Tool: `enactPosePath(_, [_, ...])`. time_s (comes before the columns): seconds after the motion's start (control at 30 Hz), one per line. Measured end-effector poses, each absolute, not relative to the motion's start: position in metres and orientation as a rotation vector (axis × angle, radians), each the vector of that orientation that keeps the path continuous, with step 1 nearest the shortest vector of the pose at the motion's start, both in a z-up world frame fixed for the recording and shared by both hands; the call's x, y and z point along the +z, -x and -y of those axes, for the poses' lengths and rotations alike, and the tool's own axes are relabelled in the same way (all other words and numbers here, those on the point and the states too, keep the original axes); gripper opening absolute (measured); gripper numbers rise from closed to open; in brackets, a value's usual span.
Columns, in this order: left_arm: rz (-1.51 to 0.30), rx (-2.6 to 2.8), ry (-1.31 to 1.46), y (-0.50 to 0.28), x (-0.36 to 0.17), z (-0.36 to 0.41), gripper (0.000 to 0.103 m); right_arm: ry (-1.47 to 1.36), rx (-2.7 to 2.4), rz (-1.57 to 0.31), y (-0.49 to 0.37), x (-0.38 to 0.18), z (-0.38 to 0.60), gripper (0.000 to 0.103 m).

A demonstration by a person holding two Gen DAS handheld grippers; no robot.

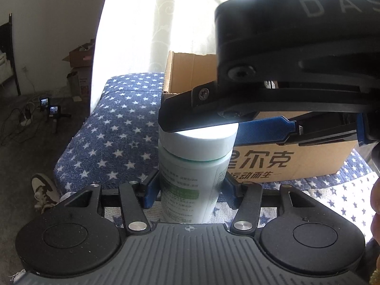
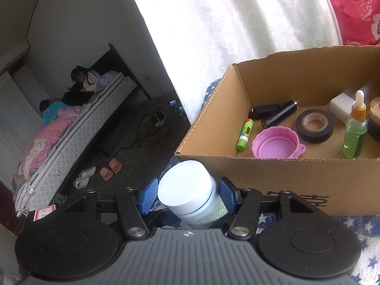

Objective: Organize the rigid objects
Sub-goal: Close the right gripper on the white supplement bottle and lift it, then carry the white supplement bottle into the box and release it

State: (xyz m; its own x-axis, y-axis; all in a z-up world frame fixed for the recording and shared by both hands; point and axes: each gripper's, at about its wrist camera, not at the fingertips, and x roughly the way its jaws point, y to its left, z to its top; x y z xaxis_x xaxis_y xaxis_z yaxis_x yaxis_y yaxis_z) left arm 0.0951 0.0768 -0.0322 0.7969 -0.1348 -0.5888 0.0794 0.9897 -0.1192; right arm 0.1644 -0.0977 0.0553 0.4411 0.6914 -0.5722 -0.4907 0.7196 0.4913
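A white pill bottle (image 1: 190,178) with a white cap and green label stands upright on the star-patterned cloth. My left gripper (image 1: 188,190) is shut on its body. My right gripper (image 2: 188,196) comes in from above and the right, its blue pads on either side of the cap (image 2: 185,185); it also shows in the left wrist view (image 1: 201,121). A cardboard box (image 2: 296,182) stands just behind the bottle. It holds a green glue stick (image 2: 244,134), a pink collapsible cup (image 2: 276,146), black tape (image 2: 314,125), a green dropper bottle (image 2: 355,128) and a black flashlight (image 2: 280,114).
The blue star-patterned cloth (image 1: 106,130) covers the seat under the box. A white curtain (image 2: 237,23) hangs behind. On the floor to the left are cables (image 2: 147,130), slippers (image 2: 110,168), shoes (image 1: 45,190) and a bed (image 2: 71,130) with a person on it.
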Motion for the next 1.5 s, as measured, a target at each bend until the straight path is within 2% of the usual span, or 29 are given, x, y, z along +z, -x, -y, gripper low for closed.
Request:
enactPosePath(0.1, [-0.629,-0.119,0.091,-0.087,-0.025,-0.078,0.053,-0.276,0.764,-0.836,-0.157,0.062,0.103,0.053])
enactPosePath(0.37, [-0.502,-0.150,0.019,-0.065,0.035,-0.059,0.053,-0.250,0.816,-0.682,-0.128,0.126,0.131,0.053])
enactPosePath(0.5, [-0.464,-0.229,0.000,-0.082,0.069,-0.043,0.053,-0.240,0.793,-0.603,-0.133,0.163,0.157,0.053])
enactPosePath(0.67, [-0.457,-0.342,-0.021,-0.117,0.093,-0.006,0.053,-0.258,0.718,-0.560,-0.154,0.182,0.196,0.053])
enactPosePath(0.8, [-0.500,-0.427,-0.018,-0.150,0.090,0.024,0.053,-0.289,0.656,-0.564,-0.177,0.174,0.226,0.053])
enactPosePath(1.03, [-0.616,-0.517,-0.061,-0.195,0.051,0.068,0.053,-0.377,0.603,-0.648,-0.224,0.122,0.266,0.053])
enactPosePath(1.27, [-0.695,-0.524,-0.132,-0.213,0.018,0.096,0.053,-0.440,0.593,-0.714,-0.249,0.081,0.288,0.053])
enactPosePath(1.5, [-0.748,-0.508,-0.153,-0.222,0.006,0.103,0.053,-0.477,0.611,-0.728,-0.255,0.064,0.298,0.054])
